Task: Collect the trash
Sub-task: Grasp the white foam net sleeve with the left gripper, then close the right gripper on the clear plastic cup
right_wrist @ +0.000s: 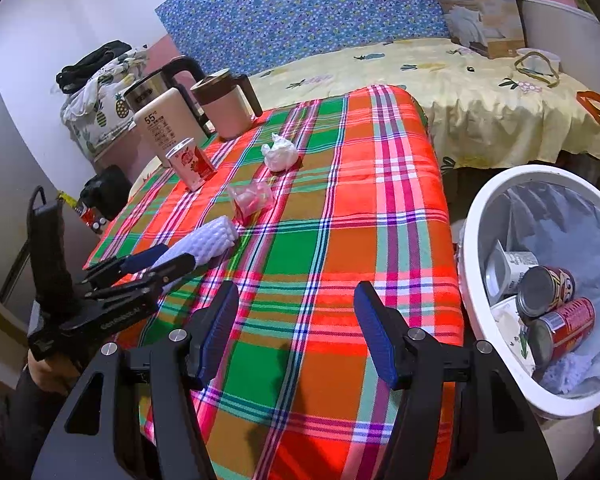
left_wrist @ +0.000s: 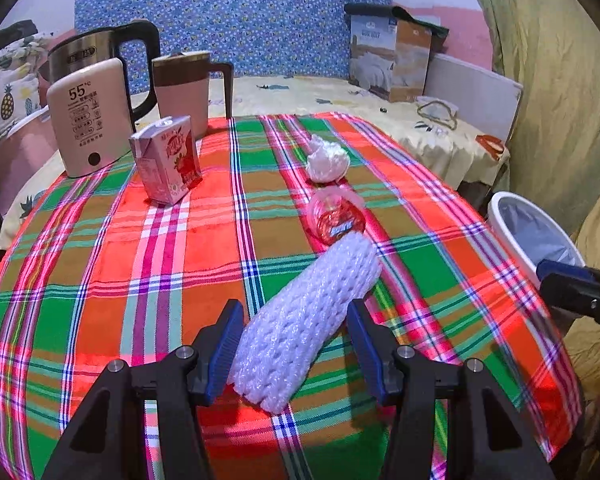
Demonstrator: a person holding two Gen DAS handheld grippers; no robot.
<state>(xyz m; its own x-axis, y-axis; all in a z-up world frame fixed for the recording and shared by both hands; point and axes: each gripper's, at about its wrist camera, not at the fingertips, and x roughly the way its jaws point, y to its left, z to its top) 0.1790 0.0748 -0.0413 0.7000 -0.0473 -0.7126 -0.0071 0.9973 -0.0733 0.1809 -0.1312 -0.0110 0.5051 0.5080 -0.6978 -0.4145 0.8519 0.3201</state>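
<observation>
A white foam fruit net [left_wrist: 306,320] lies on the plaid tablecloth [left_wrist: 100,280], its near end between the open jaws of my left gripper [left_wrist: 296,344], untouched by the pads. Beyond it lie a clear red candy wrapper [left_wrist: 335,218], a crumpled white tissue [left_wrist: 326,159] and a pink milk carton [left_wrist: 167,159]. In the right wrist view the foam net [right_wrist: 208,242], wrapper [right_wrist: 252,198], tissue [right_wrist: 280,153] and carton [right_wrist: 190,164] show too, with the left gripper [right_wrist: 160,262] around the net. My right gripper [right_wrist: 296,332] is open and empty above the table's near edge.
A white trash bin [right_wrist: 472,232] with a liner stands right of the table, holding cans [right_wrist: 556,320] and cups; it also shows in the left wrist view [left_wrist: 500,220]. Two kettles [left_wrist: 96,52] and a beige device [left_wrist: 88,116] stand at the far left. A bed [right_wrist: 460,92] lies behind.
</observation>
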